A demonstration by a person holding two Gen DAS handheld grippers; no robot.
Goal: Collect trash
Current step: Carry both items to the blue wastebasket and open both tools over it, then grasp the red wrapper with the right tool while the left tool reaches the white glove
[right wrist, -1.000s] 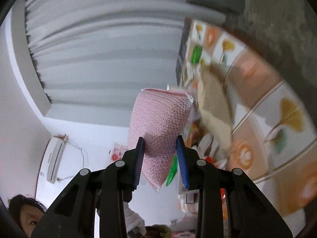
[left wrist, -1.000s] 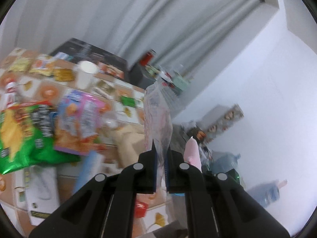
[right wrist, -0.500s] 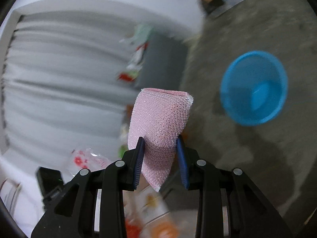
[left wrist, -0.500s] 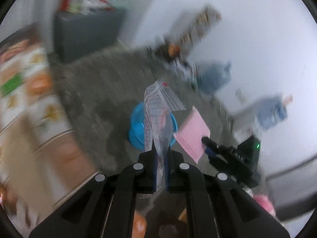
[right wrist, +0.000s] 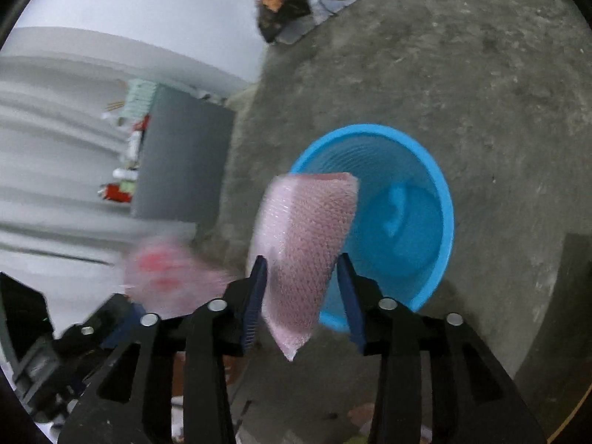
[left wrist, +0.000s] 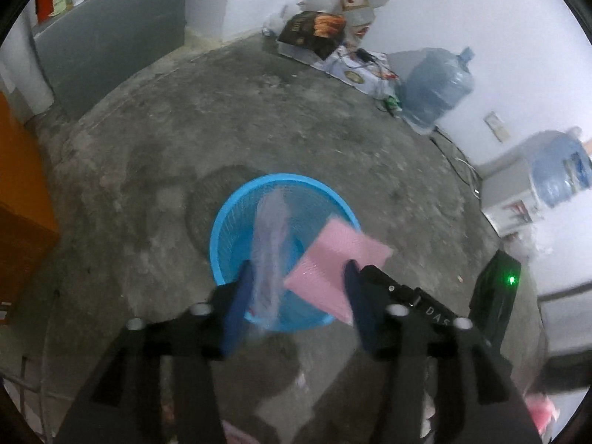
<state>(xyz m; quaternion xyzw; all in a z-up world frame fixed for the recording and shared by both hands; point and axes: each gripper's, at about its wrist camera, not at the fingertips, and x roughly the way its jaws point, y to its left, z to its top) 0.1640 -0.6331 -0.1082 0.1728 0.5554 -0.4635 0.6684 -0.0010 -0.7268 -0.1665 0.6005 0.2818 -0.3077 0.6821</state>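
Note:
A blue round basket (left wrist: 222, 229) stands on the concrete floor; it also shows in the right wrist view (right wrist: 440, 199). My left gripper (left wrist: 296, 288) is open above its near rim, and a clear plastic bag (left wrist: 270, 244), blurred, hangs loose between the fingers over the basket. My right gripper (right wrist: 301, 281) is open, and a pink bubble-wrap pouch (right wrist: 307, 244) sits loose between its fingers beside the basket. The pouch also shows in the left wrist view (left wrist: 333, 262). The clear bag shows blurred in the right wrist view (right wrist: 166, 270).
Two large water bottles (left wrist: 433, 85) and a cardboard box (left wrist: 314, 33) stand along the white wall. A grey cabinet (right wrist: 177, 155) stands near the curtains. An orange table edge (left wrist: 18, 192) is at the left.
Both grippers swung from the table to above the blue basket. Both jaws have opened, and the clear bag and the pink pouch have come loose.

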